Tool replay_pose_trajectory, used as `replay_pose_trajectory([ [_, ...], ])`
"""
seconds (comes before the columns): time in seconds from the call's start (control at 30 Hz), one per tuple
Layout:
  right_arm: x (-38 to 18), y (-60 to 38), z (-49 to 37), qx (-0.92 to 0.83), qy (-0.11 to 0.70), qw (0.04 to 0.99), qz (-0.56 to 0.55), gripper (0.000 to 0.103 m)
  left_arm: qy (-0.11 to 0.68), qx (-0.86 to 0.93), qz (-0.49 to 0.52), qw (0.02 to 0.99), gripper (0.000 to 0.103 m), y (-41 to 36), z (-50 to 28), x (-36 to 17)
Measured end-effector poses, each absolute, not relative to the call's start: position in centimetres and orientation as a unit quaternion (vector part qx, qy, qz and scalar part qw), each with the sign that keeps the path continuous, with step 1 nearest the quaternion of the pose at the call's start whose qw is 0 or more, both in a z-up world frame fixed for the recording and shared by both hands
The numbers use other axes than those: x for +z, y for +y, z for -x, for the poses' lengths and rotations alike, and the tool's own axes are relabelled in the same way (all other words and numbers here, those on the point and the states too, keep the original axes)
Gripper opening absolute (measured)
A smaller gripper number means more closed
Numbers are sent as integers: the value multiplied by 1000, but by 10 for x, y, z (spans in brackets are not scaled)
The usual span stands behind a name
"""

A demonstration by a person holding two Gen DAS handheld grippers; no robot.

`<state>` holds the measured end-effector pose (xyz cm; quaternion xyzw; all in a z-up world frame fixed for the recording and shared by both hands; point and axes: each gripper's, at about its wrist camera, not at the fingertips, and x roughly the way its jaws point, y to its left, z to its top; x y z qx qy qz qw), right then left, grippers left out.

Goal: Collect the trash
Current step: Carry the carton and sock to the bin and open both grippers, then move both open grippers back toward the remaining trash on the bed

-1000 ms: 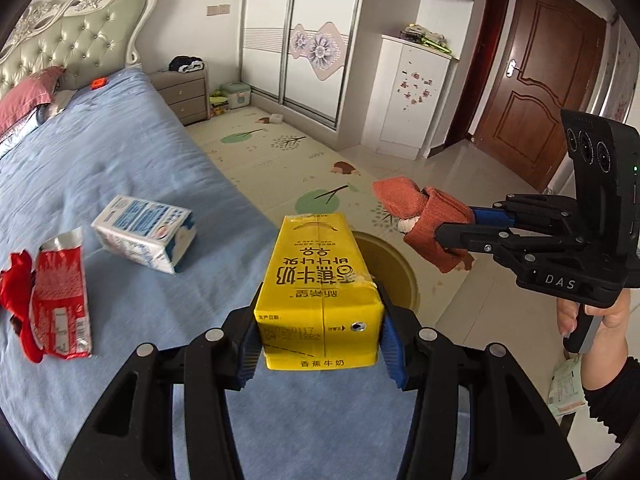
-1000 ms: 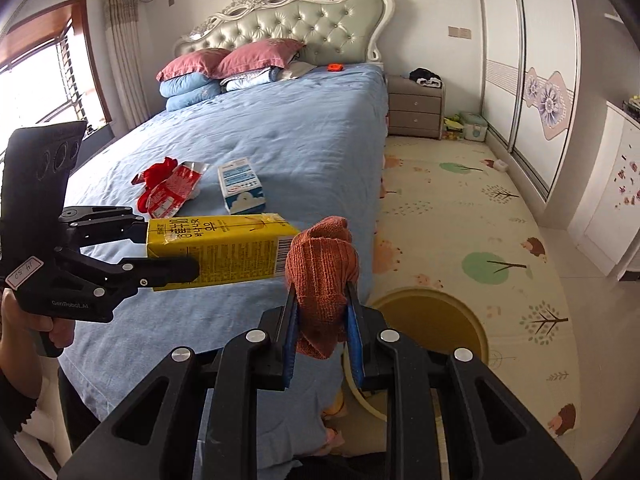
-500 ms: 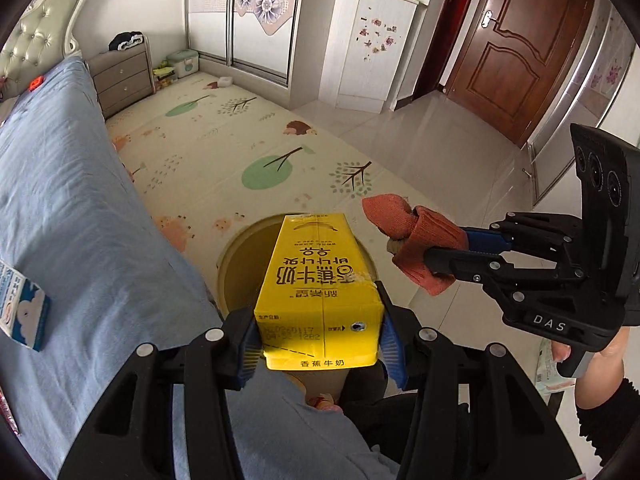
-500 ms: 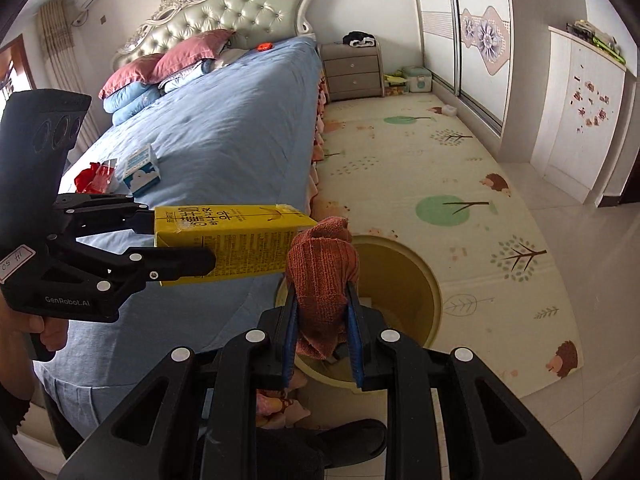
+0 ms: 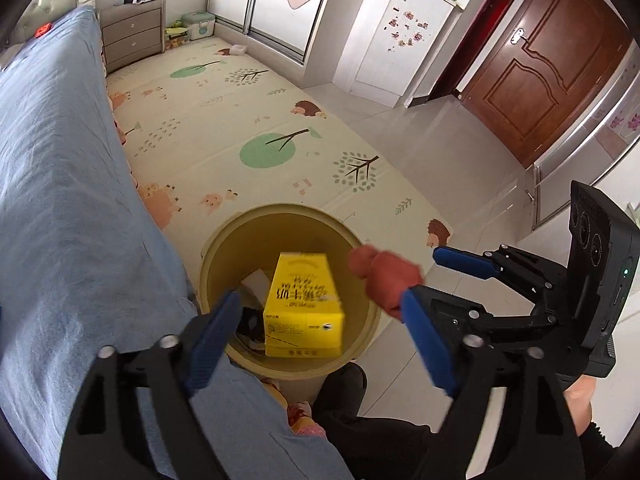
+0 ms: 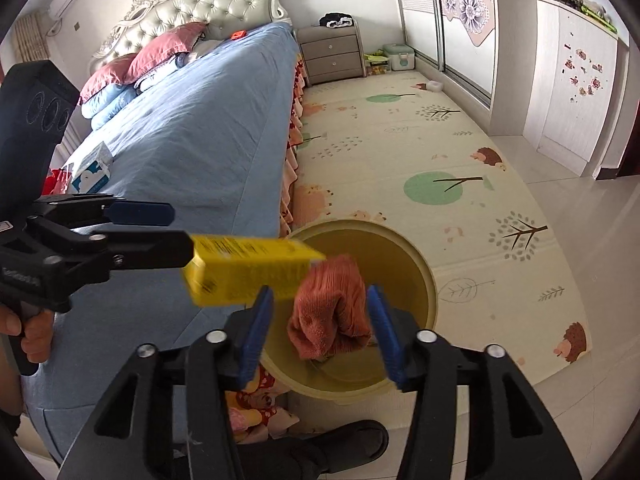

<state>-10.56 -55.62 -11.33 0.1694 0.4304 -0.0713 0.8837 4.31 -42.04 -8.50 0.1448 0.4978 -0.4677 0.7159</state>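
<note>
My left gripper (image 5: 320, 340) is open above the round yellow bin (image 5: 216, 240). The yellow milk carton (image 5: 304, 308) is loose between its fingers, blurred, dropping into the bin; it also shows in the right wrist view (image 6: 248, 276). My right gripper (image 6: 320, 332) is open over the bin (image 6: 424, 272), and the orange-red cloth (image 6: 332, 316) hangs free between its blue pads, also seen in the left wrist view (image 5: 384, 276). A blue-white carton (image 6: 94, 166) and a red wrapper (image 6: 56, 180) lie on the bed.
The blue bed (image 5: 52, 184) runs along the left, its edge right beside the bin. A patterned play mat (image 5: 240, 120) covers the floor beyond. A nightstand (image 6: 332, 54), white cabinet (image 5: 396, 32) and brown door (image 5: 548, 60) stand farther off. A dark shoe (image 6: 340, 444) is below.
Both grippers moved over the bin and opened. The yellow carton and the orange cloth, held before, are now released and falling toward the bin.
</note>
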Motion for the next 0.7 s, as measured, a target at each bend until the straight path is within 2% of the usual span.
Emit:
replay_pose_trajectory([
  [0.3,-113,-549,107,-63,438,881,-169,53,486,-468,-163,720,93,-417,-35,-81],
  [0.7,-82,-529,112,-50,425,891,-155,53,454,-466,-165,742,93,-387,-20,-52],
])
